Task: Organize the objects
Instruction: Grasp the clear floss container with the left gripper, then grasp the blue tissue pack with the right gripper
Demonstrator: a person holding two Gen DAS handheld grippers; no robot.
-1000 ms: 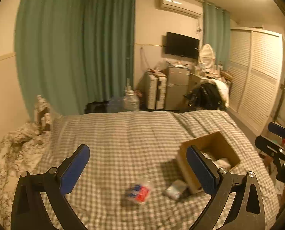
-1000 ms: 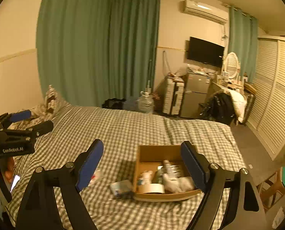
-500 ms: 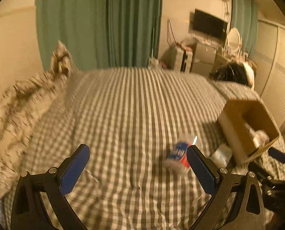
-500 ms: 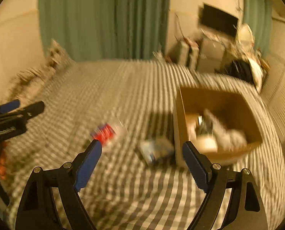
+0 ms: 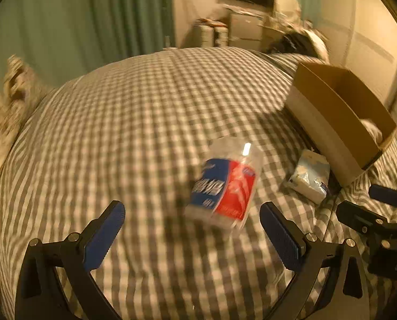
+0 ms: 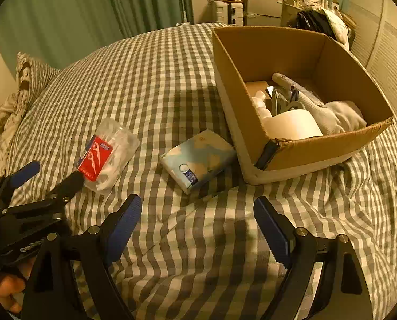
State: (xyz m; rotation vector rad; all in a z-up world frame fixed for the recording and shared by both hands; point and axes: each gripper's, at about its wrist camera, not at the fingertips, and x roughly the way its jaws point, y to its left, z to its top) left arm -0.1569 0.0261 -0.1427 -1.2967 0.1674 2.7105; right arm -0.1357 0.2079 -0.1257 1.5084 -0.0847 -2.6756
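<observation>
1. Presently, left gripper (image 5: 192,220) and right gripper (image 6: 197,217): jaws apart, holding nothing.
2. Floss-pick packet (image 6: 106,153) and tissue pack (image 6: 198,160) lie on checked bedspread (image 6: 150,80), beside cardboard box (image 6: 318,149).

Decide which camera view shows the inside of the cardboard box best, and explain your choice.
The right wrist view: it looks down into the box, showing a white roll and cloth. The left wrist view shows the box blurred, mostly its outer wall.
</observation>
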